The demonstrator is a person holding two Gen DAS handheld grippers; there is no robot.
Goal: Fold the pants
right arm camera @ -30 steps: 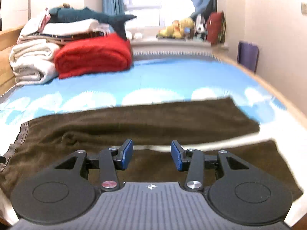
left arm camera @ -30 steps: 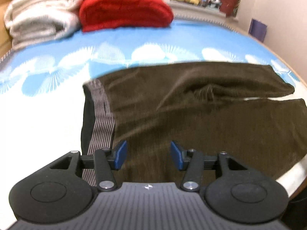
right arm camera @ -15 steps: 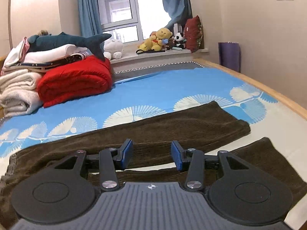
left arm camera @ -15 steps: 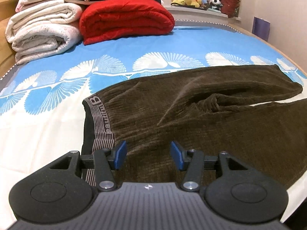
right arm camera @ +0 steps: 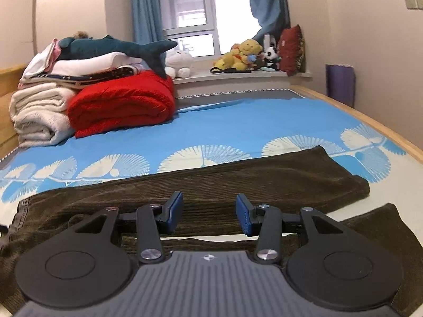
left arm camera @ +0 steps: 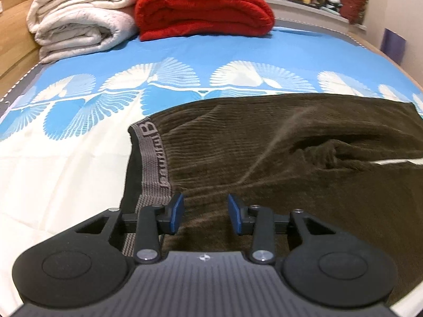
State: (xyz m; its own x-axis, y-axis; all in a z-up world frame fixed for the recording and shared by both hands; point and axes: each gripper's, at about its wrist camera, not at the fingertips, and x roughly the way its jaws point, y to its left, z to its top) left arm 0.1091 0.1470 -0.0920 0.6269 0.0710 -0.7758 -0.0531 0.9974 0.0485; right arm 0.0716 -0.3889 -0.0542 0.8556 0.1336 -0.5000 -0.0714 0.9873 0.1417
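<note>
I am in a bedroom at home. A bed [right arm camera: 375, 121] with a wooden frame carries a blue sheet [right arm camera: 238, 121] printed with white fans. At its head lie a folded red blanket [right arm camera: 124, 103], cream blankets [right arm camera: 39, 116] and a plush shark [right arm camera: 113, 47]. Soft toys [right arm camera: 243, 54] line the windowsill [right arm camera: 238, 75] under a window [right arm camera: 198, 13] with blue curtains [right arm camera: 144, 8].

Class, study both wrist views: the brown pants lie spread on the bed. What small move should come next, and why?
Probably lower the left gripper onto the waistband edge and close. Its jaws, just closing, stand apart above the pants with no cloth between them, so nothing is held for folding.
</note>
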